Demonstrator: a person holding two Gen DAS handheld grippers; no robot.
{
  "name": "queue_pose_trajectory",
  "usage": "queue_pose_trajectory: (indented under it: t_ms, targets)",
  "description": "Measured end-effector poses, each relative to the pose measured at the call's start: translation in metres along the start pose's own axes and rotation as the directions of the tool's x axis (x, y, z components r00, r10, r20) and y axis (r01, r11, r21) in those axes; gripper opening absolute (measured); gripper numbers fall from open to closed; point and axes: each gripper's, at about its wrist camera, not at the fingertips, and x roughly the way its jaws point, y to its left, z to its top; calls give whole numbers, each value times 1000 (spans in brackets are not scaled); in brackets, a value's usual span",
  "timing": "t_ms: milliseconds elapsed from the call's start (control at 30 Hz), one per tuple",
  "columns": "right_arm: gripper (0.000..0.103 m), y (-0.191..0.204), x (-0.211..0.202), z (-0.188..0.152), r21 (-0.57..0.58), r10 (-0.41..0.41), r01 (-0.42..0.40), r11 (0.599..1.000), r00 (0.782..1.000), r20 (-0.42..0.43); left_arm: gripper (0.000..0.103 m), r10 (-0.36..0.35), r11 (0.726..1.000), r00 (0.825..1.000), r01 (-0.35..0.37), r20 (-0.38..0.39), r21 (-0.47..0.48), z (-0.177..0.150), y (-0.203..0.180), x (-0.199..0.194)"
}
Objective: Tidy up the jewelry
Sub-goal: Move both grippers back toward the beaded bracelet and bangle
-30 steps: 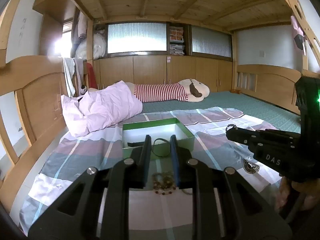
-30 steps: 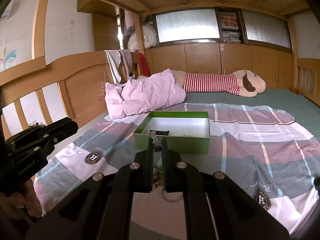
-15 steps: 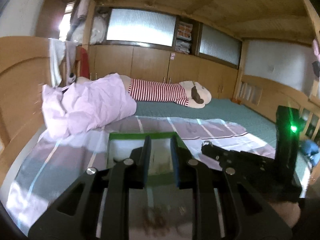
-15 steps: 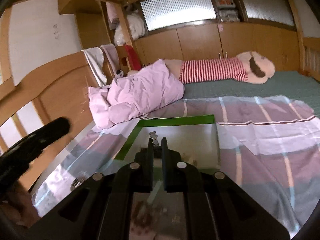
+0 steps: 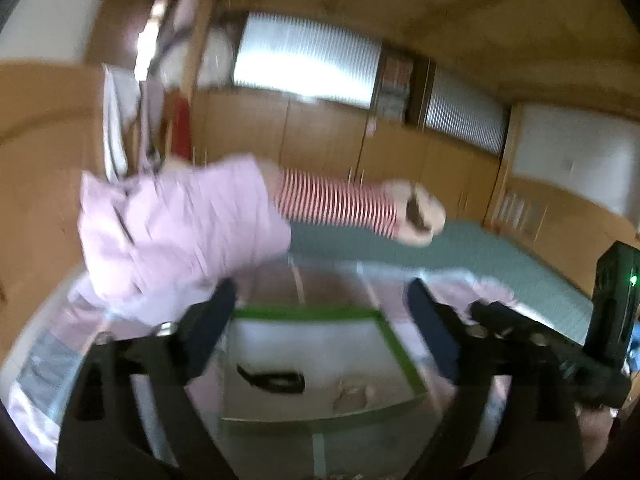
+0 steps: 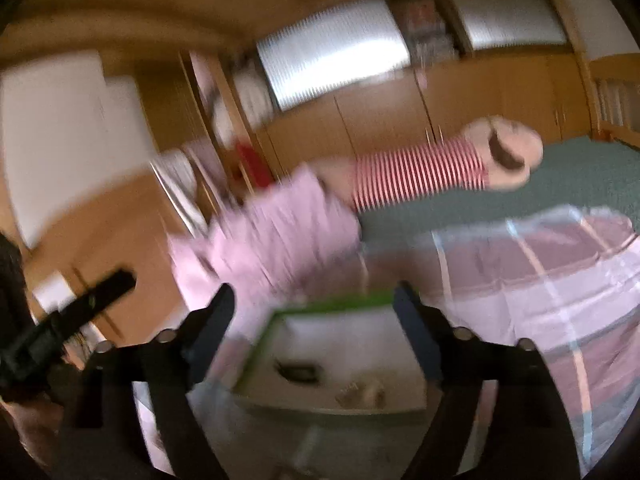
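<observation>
Before you, the box [image 5: 394,344] sits on the quilt [image 6: 560,280]; a strap [image 5: 272,380] and beads [image 5: 352,396] lie inside.

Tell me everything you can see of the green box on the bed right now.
The green box is a shallow, open tray with bright green walls and a pale white floor, likely cardboard. It sits flat on the checked blanket, below both open grippers, which do not touch it. Inside lie a dark strap-like piece and a small pale, beaded-looking heap; blur hides finer detail.

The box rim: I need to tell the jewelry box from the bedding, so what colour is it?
Bright green box rim around a white inside; clearest in the left wrist view.
</observation>
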Motion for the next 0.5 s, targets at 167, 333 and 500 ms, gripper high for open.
queue_pose_trajectory:
  t_ms: [167, 333, 500]
  targets:
    - [99, 16, -92, -3, -97, 1, 12, 995, 991, 131, 99, 1, 1000, 999, -2, 33, 16, -6, 2, -79]
    - [99, -8, -58, -69, -257, -172, 118, 959, 965, -199, 99, 118, 993, 992, -119, -46, -18, -71, 24, -121]
    - [71, -38, 12, -150, -363, -307, 140, 921, 836, -456, 99, 142, 990, 979, -144, -146, -1, -91, 23, -111]
